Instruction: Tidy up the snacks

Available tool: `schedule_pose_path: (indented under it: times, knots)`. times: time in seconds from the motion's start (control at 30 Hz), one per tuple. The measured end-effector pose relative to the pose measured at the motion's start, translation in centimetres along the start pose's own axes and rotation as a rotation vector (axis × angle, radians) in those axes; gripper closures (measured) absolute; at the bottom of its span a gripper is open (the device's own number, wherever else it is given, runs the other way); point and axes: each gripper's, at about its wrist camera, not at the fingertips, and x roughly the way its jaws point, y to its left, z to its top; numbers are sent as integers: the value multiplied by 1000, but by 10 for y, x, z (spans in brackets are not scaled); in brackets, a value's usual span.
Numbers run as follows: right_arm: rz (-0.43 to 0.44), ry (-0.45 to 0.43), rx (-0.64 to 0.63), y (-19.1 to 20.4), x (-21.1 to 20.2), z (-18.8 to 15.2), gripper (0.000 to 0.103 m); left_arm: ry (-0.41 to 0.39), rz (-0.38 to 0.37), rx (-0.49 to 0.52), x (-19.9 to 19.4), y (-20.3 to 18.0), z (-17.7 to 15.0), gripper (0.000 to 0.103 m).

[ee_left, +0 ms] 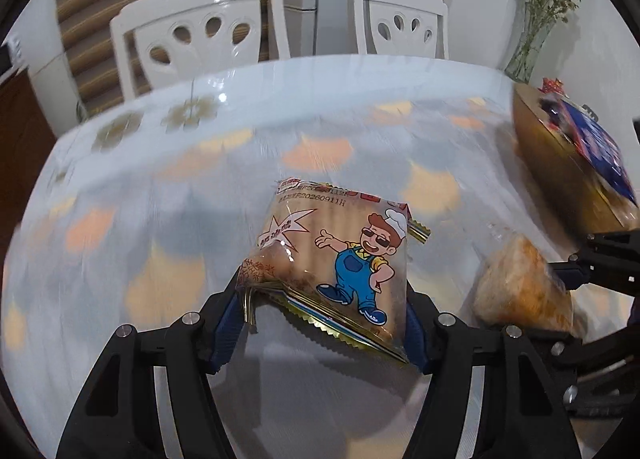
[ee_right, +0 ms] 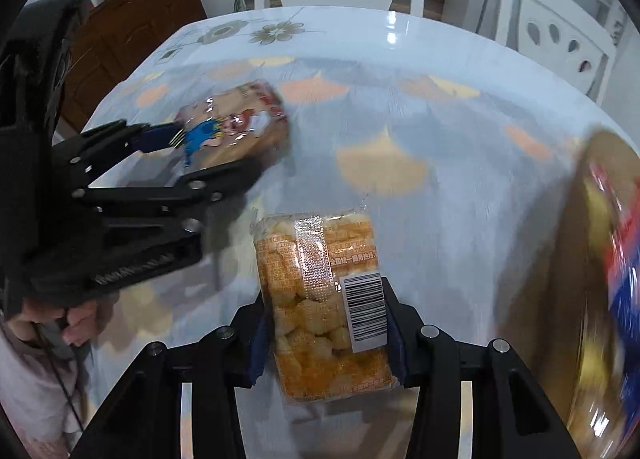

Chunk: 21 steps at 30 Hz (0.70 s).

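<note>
My left gripper (ee_left: 324,299) is shut on a clear biscuit packet with a cartoon chef in blue overalls (ee_left: 336,255) and holds it above the table. It also shows in the right wrist view (ee_right: 236,127), at the left. My right gripper (ee_right: 326,323) is shut on a clear pack of orange puffed snacks with a barcode label (ee_right: 320,299). That pack also shows in the left wrist view (ee_left: 520,283), at the right. A brown cardboard box (ee_left: 560,163) stands at the table's right with a blue and red snack bag (ee_left: 596,147) in it.
The table has a pale cloth with orange and grey shapes (ee_left: 200,187). Two white chairs (ee_left: 200,39) stand behind it. A vase of dried flowers (ee_left: 536,31) stands at the back right. A wooden cabinet (ee_right: 132,19) with a microwave stands at the left.
</note>
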Motion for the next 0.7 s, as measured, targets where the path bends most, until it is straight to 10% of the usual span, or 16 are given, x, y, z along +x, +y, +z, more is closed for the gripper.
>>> schedule_pose_path:
  times: [0.2, 0.33, 0.47, 0.7]
  knots:
    - [-15, -110, 35, -18, -25, -60, 57, -16, 75, 40, -22, -22, -30, 21]
    - [9, -261, -8, -18, -24, -82, 37, 1, 184, 101, -4, -28, -22, 0]
    - [-122, -213, -33, -5, -14, -76, 1, 48, 67, 6, 5, -6, -16, 0]
    - [-109, -209, 4, -8, -13, -77, 0, 32, 111, -2, 3, -11, -22, 0]
